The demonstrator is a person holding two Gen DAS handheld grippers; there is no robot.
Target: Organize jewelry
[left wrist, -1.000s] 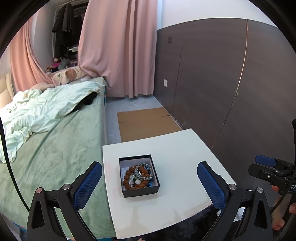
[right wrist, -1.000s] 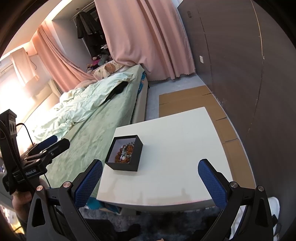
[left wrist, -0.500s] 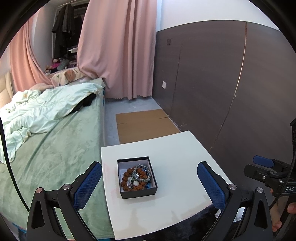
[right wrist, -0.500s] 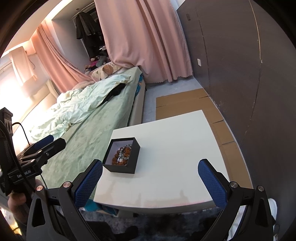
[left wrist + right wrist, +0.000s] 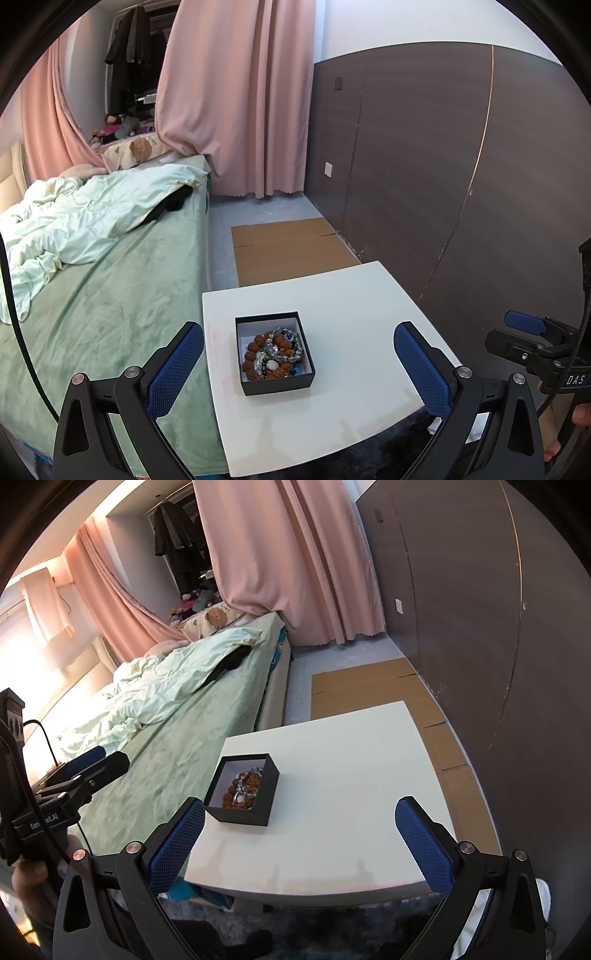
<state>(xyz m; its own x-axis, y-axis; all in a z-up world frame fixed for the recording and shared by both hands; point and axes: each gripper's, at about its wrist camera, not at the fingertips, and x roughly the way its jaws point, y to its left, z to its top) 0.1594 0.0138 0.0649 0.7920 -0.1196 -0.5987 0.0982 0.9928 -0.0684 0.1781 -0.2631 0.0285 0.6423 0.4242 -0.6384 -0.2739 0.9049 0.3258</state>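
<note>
Nearest the left wrist camera, the left gripper (image 5: 298, 365) hung with its jaws wide apart, the blue cross-hatched pads (image 5: 173, 369) holding nothing. The right gripper (image 5: 300, 845) was the same — jaws spread wide, empty, its textured pads (image 5: 424, 850) poised over the near edge of the table (image 5: 351, 768).

The table was a smooth white slab with rounded corners. Its left edge ran close beside the bed (image 5: 110, 302), and its right edge sat close to the dark wall panelling (image 5: 461, 166). Most of the white top lay bare to the right of and beyond the box, giving open room on that side.

On the table's left half, near the bed-side edge, sat the black jewelry box (image 5: 275, 352), a square, straight-walled, lidless box with a pale lining. In it lay a tangle of bracelets (image 5: 275, 354): knobbly reddish-brown beads, a strand of clear glassy beads, and a white bead among them. All of it was inside the box walls.

Beyond the table, flattened brown cardboard (image 5: 288, 247) covered the grey floor between bed and wall. The bed wore a plush green cover, with a rumpled pale duvet (image 5: 85, 221) farther up. At the far end, pink curtains (image 5: 236, 92) fell in soft folds — dark clothes (image 5: 129, 55) hung to their left.
</note>
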